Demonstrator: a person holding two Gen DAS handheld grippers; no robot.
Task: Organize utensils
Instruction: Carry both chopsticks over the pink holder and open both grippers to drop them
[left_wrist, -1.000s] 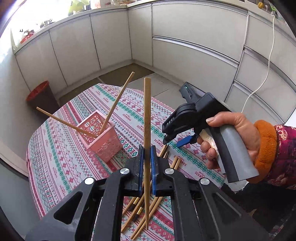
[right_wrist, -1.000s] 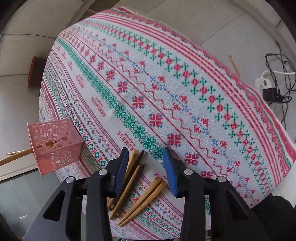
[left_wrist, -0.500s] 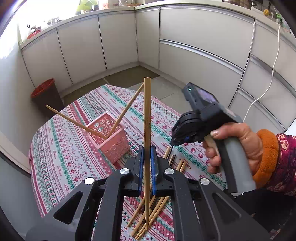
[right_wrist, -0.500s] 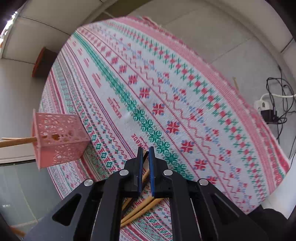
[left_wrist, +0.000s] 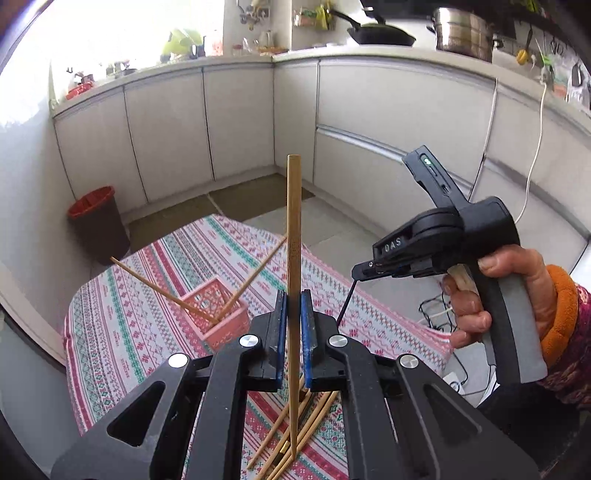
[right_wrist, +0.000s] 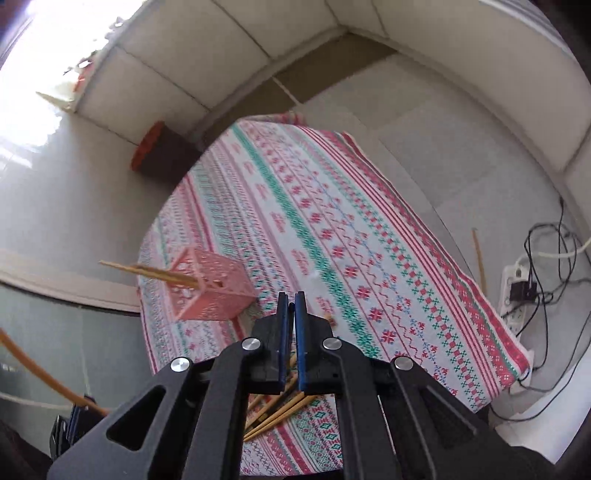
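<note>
My left gripper (left_wrist: 292, 295) is shut on a wooden chopstick (left_wrist: 294, 236) that stands upright, high above the table. My right gripper (right_wrist: 290, 297) is shut on a thin dark chopstick (left_wrist: 345, 302), which hangs from its jaws in the left wrist view; the right gripper also shows there (left_wrist: 364, 268). A pink perforated basket (left_wrist: 218, 312) stands on the patterned tablecloth (left_wrist: 122, 325) with two chopsticks leaning out of it; it also shows in the right wrist view (right_wrist: 210, 286). Several loose chopsticks (left_wrist: 295, 439) lie on the cloth below the grippers.
A dark bin with a red rim (left_wrist: 96, 223) stands on the floor by the white cabinets. A chopstick (right_wrist: 479, 258) lies on the floor past the table's right edge, near a power strip with cables (right_wrist: 519, 295).
My right gripper closed on a dark chopstick from the pile and lifted it off the table. Both grippers have risen; the left still holds its chopstick upright.
</note>
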